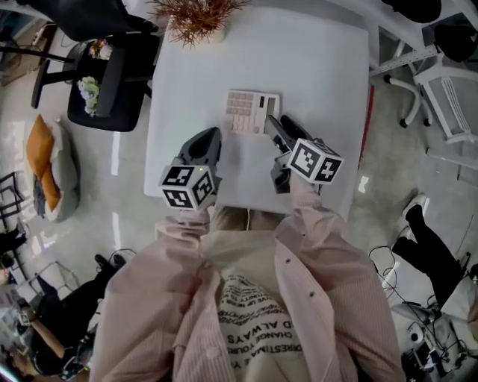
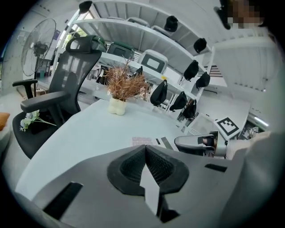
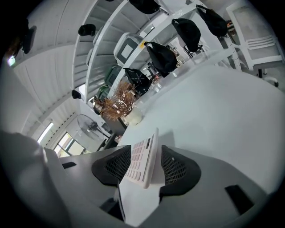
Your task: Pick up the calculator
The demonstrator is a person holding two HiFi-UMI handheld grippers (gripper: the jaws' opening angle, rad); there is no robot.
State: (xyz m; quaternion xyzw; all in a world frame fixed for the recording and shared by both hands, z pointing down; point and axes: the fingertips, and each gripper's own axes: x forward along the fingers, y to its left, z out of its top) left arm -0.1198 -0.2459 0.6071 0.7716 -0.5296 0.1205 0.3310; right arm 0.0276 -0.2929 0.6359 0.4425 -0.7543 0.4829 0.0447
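Observation:
A white calculator (image 1: pixel 246 112) with pale pink keys lies on the white table (image 1: pixel 321 74), just past the middle. My right gripper (image 1: pixel 270 123) reaches its right edge from the near right. In the right gripper view, the calculator (image 3: pixel 140 160) stands edge-on between the jaws, one pad against the key face and the other close to its back, so the right gripper (image 3: pixel 146 153) is shut on it. My left gripper (image 1: pixel 208 138) hovers left of the calculator, apart from it. Seen from its own camera, the left gripper (image 2: pixel 145 151) is shut and empty, with the calculator (image 2: pixel 144 141) beyond it.
A dried plant in a small white pot (image 1: pixel 196 19) stands at the table's far edge. A black office chair (image 1: pixel 112 74) sits to the left of the table, and white chairs (image 1: pixel 448 97) stand to the right. Shelving lies behind the table.

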